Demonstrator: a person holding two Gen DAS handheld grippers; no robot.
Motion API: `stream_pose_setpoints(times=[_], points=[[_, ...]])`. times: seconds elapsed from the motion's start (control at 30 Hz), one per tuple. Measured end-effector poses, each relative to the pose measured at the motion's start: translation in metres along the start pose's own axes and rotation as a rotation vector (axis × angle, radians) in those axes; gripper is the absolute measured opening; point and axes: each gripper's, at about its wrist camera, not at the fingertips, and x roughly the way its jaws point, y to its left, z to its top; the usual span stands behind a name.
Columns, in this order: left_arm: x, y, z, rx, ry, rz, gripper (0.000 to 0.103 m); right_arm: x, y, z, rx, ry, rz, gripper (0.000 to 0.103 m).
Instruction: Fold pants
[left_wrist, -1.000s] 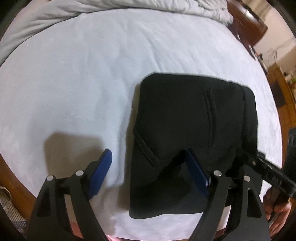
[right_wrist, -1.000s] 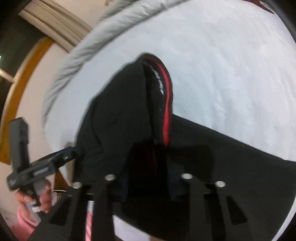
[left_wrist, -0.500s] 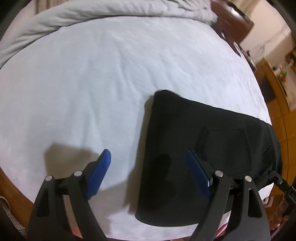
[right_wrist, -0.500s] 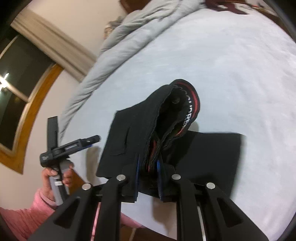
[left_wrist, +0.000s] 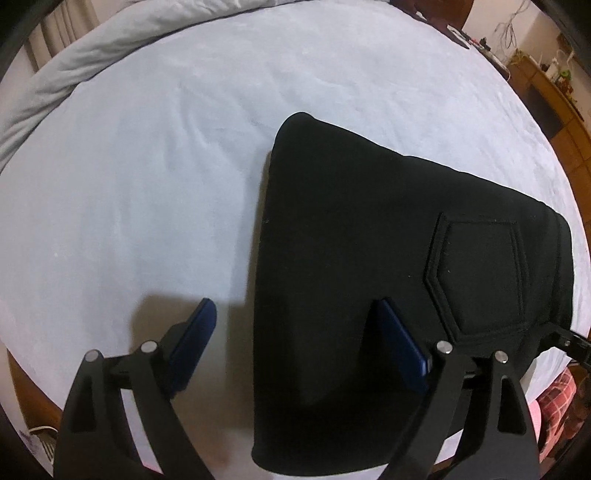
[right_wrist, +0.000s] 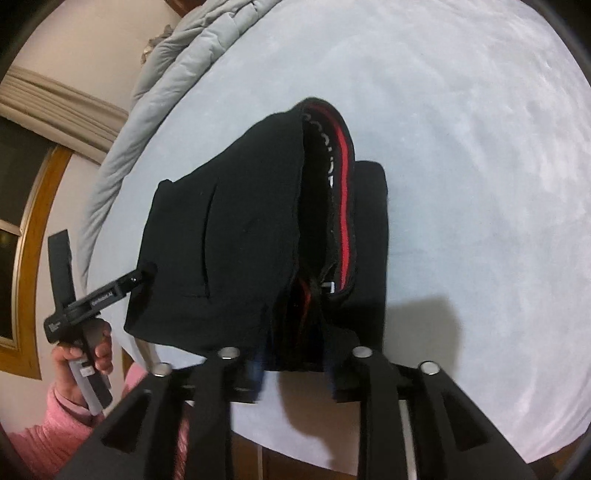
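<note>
Black pants (left_wrist: 369, 236) lie folded on the bed, back pocket up at the right. My left gripper (left_wrist: 295, 339) is open above the fold's left edge, one blue pad over the sheet and one over the cloth. In the right wrist view the pants' waistband end (right_wrist: 258, 236) bulges up, showing a red stripe (right_wrist: 343, 206) inside. My right gripper (right_wrist: 295, 365) has its jaws parted around the waist end, fingertips hidden by cloth. The left gripper's tip (right_wrist: 136, 277) touches the pants' left corner there.
The pale blue sheet (left_wrist: 147, 184) covers the bed. A grey duvet (left_wrist: 74, 59) is bunched along the far edge. Wooden furniture (left_wrist: 554, 92) stands at the far right. A window with a wooden frame (right_wrist: 29, 236) is on the left wall.
My right gripper has opened from a tight grip on the waistband, and the waist end has dropped toward the folded pants. My left gripper stays open and has shifted slightly.
</note>
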Motion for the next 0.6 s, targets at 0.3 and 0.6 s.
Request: stream_pose_setpoints(times=[0.3,0.6], points=[[-0.027,-0.024,0.025,0.086,-0.082,0.017,0.088,-0.045,0.056,0.041,-0.193,-0.189,-0.18,0.046],[0.007,-0.045,0.045,0.075,-0.002,-0.061,0.087,0.021,0.052,0.08,-0.1,-0.072,-0.104,0.037]])
